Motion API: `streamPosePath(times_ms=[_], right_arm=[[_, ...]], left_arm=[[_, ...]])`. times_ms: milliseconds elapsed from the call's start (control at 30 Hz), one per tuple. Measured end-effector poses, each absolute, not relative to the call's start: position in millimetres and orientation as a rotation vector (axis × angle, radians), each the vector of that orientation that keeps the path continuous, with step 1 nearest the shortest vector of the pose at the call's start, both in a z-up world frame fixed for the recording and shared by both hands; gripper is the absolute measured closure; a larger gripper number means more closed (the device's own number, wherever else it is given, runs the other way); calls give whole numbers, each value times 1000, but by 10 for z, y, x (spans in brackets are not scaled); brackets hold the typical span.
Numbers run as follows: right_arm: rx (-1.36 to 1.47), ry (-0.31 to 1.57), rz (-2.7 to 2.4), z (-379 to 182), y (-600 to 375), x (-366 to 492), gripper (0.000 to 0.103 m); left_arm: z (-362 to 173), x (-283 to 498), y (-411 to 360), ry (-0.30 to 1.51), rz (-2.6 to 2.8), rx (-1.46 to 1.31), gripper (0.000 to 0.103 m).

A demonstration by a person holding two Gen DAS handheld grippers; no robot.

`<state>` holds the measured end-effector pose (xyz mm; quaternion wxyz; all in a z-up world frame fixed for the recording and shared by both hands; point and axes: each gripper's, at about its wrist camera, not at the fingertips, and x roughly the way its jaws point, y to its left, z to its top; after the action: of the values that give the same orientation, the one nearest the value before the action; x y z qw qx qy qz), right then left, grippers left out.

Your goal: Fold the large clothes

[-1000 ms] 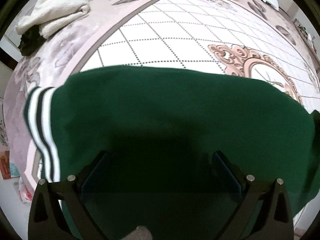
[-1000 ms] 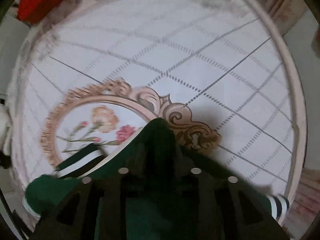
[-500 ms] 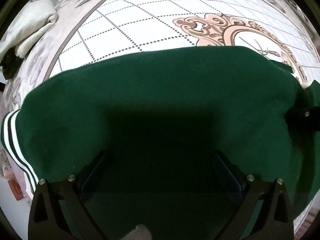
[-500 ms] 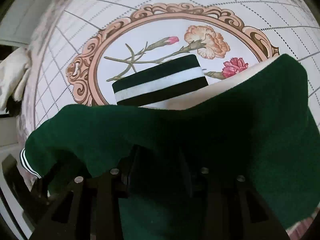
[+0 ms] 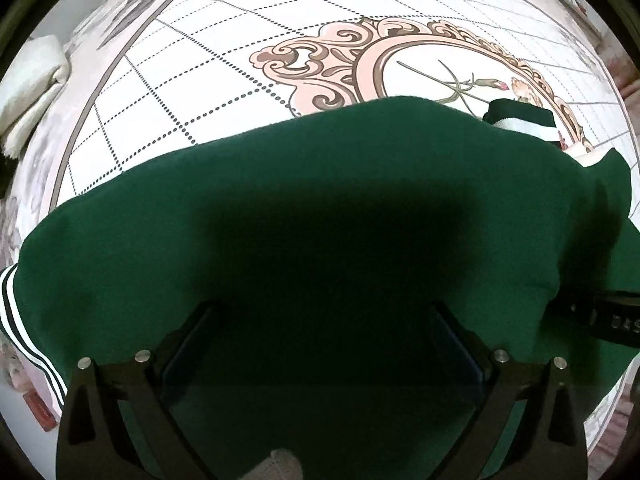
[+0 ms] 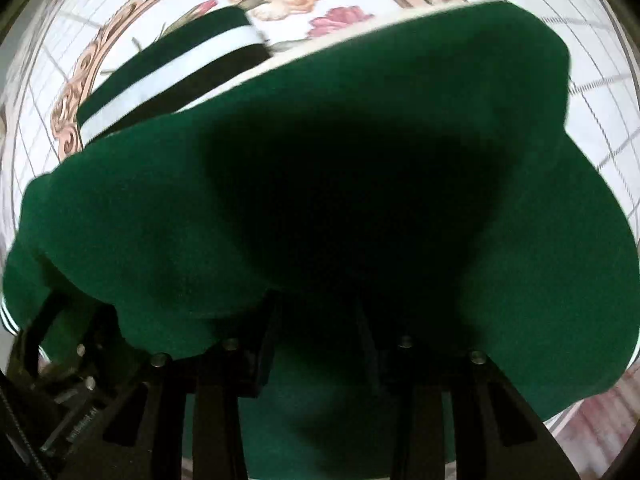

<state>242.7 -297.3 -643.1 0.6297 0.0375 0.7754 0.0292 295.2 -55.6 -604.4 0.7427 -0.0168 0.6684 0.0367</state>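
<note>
From my left wrist view, the carrying surface is a bed covered by a printed bedspread [image 5: 208, 68]: white centre with dotted diamond grid, a pink scrolled oval frame [image 5: 360, 56] enclosing carnation stems, and a grey floral border. The green garment [image 5: 320, 220] lies on it, covering the near part; its striped cuff [image 6: 172, 76] rests inside the oval frame. A folded cream cloth [image 5: 28, 84] sits on the border at far left.
</note>
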Motion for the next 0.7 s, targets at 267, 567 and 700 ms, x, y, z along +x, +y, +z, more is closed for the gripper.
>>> streamPosePath(times_ms=[267, 567, 700], right_arm=[[611, 1506, 75, -5738, -4119, 1442, 34], [1062, 1255, 10, -6546, -5415, 775, 19], [1137, 1109, 128, -6755, -5168, 1098, 15]], left_arm=[[-5804, 2918, -673, 1436, 119, 3, 0], [-5955, 2930, -561, 1460, 145, -75, 0], [-5936, 2856, -701, 1439, 160, -34, 0]])
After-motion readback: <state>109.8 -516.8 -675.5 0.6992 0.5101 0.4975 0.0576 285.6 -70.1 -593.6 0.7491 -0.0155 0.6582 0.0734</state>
